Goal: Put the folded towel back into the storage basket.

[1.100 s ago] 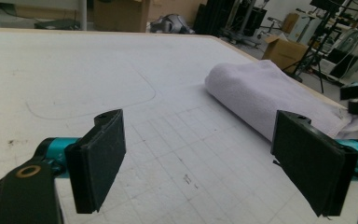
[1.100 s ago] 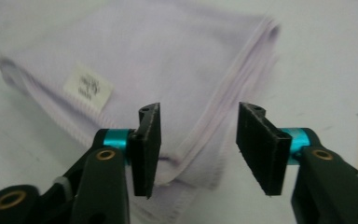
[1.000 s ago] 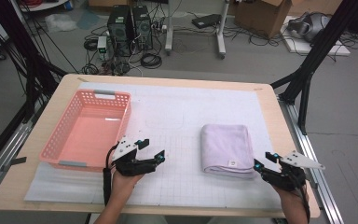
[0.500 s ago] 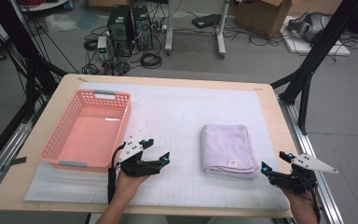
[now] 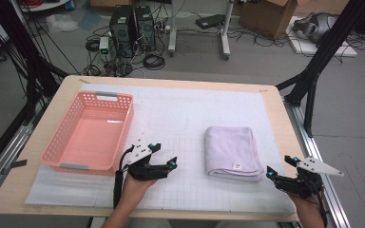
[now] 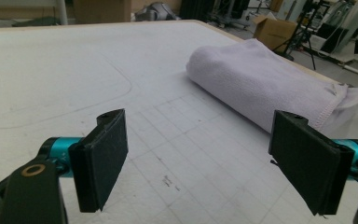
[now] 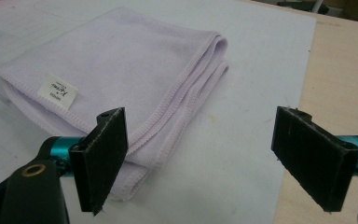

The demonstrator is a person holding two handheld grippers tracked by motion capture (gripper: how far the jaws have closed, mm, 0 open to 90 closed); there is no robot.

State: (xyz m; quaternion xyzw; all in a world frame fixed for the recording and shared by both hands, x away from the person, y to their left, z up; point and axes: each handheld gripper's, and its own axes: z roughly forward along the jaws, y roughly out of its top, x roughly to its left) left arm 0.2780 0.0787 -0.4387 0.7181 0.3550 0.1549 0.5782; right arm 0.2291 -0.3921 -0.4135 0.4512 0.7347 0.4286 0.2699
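Folded lilac towel (image 5: 233, 151) right of centre on the desk (image 5: 275, 109); pink basket (image 5: 91, 130) at left. Left hand-held gripper (image 5: 163, 155) at lower centre and right hand-held gripper (image 5: 279, 166) at lower right, both with jaws spread wide, empty

From my station I count one folded lilac towel (image 5: 233, 152) on the mat, carrying one small white label (image 7: 58, 89). There is one pink plastic basket (image 5: 59, 142) with its two grey handles, one at each short end. One white gridded mat (image 5: 180, 114) covers one wooden table (image 5: 71, 85). I have two grippers in play: one left gripper (image 5: 164, 154) and one right gripper (image 5: 278, 166), each with two black jaws standing wide apart. On the floor beyond the table I make out two dark computer towers (image 5: 133, 28) and one cardboard box (image 5: 264, 16).
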